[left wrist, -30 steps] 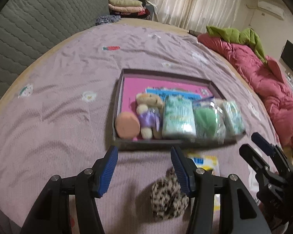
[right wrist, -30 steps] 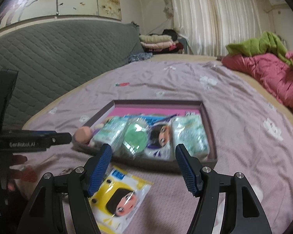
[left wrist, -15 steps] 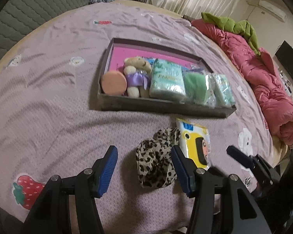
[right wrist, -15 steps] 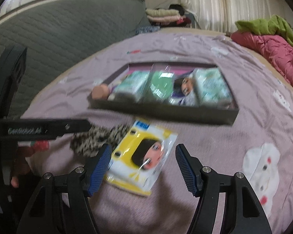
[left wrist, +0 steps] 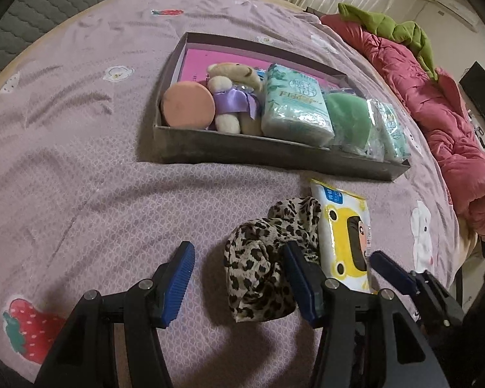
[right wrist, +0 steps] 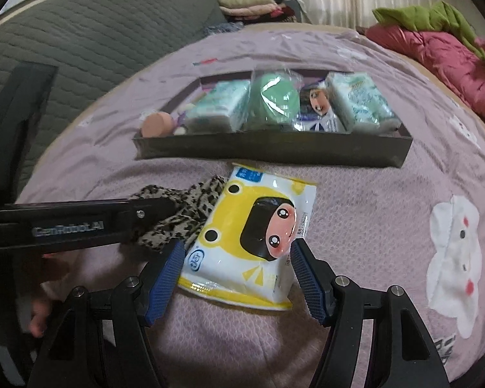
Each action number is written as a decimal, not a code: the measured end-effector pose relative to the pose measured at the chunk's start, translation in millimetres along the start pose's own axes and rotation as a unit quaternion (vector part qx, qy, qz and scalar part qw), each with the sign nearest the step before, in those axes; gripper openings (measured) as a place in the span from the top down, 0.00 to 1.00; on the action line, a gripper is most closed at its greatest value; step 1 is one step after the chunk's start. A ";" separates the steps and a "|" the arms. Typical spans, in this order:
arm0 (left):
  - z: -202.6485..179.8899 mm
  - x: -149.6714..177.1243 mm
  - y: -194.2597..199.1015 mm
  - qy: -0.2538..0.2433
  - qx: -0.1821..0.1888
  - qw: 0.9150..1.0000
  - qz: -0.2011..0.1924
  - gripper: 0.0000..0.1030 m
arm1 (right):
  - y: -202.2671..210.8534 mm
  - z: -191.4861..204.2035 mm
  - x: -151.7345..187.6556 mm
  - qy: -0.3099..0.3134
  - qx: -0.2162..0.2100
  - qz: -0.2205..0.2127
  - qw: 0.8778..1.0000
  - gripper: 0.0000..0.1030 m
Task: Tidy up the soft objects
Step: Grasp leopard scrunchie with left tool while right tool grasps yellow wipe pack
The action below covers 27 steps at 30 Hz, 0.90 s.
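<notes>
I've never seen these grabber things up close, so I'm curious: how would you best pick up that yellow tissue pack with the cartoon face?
Across its two long edges, coming down from above. The yellow tissue pack lies flat on the bedspread, so only its sides offer purchase. The open right gripper already straddles its near end. Keep the left pad off the leopard-print cloth touching that side.
</notes>
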<state>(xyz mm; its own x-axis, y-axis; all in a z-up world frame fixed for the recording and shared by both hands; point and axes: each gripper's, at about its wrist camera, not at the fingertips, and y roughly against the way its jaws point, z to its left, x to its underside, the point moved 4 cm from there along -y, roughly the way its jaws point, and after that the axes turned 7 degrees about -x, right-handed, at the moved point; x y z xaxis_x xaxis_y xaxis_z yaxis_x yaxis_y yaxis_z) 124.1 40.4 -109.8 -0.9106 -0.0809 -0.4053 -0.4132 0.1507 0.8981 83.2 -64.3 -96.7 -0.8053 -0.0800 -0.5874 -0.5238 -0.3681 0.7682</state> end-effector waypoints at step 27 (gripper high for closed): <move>-32.0 -3.4 -15.8 -0.014 0.050 0.999 -0.012 0.88 | -22.2 -51.8 -20.8 0.060 0.027 -0.014 0.998 0.44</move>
<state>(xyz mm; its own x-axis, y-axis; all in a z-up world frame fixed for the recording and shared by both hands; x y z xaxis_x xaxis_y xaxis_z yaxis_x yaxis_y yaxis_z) 134.1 6.8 -117.2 -0.8997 -0.0579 -0.4327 -0.4328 0.2476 0.8668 126.0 -102.4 -114.7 -0.7526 -0.1807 -0.6331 -0.5629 -0.3221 0.7612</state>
